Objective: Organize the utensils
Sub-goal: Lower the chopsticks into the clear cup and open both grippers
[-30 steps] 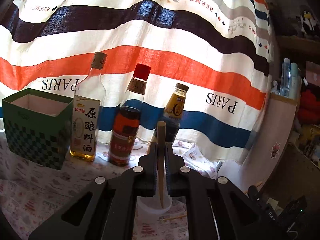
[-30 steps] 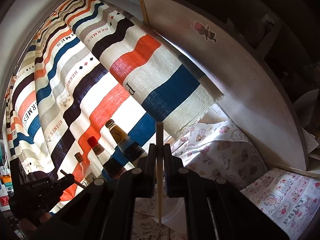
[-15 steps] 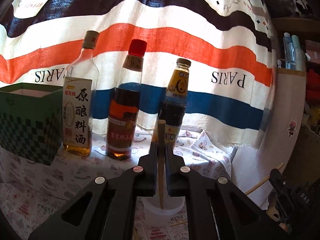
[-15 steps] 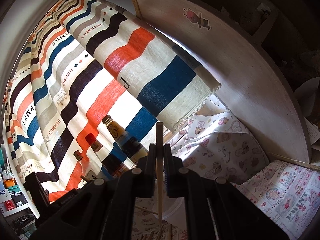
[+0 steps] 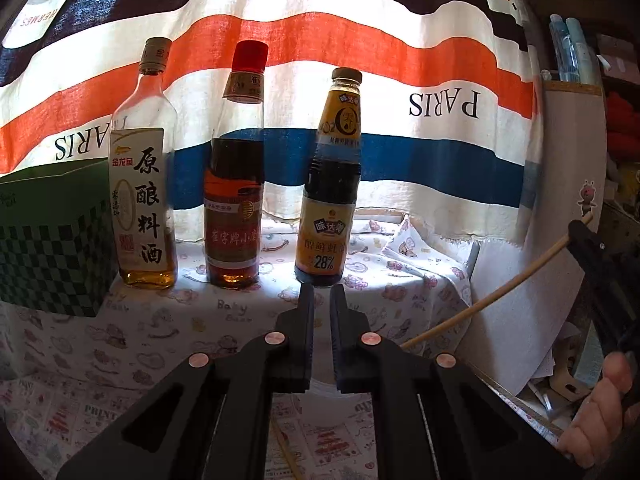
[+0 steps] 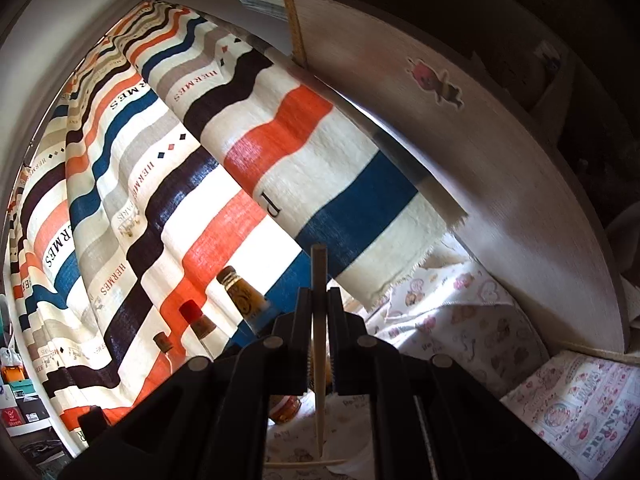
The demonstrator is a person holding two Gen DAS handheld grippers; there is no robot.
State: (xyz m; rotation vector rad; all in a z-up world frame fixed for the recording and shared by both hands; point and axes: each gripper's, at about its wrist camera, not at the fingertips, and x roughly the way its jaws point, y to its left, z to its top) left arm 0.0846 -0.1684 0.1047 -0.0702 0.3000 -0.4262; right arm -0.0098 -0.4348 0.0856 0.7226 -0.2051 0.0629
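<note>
One chopstick [image 6: 319, 320] sits clamped in our right gripper [image 6: 319, 300] — light, stiff, slippery, so we grip mid-shaft; our left gripper [image 5: 321, 300] stands slightly apart, empty.

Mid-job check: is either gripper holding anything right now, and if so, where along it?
The right gripper is shut on a chopstick, pinched near its thick upper end. The left gripper is open and holds nothing.

"原酿料酒" on clear bottle [image 5: 143, 196], "28%" on dark sauce bottle [image 5: 330, 200], mirrored "PARIS", "HERMES" on striped curtain [image 5: 400, 40], "Baby", "PRINT" on tablecloth [image 5: 160, 332]
</note>
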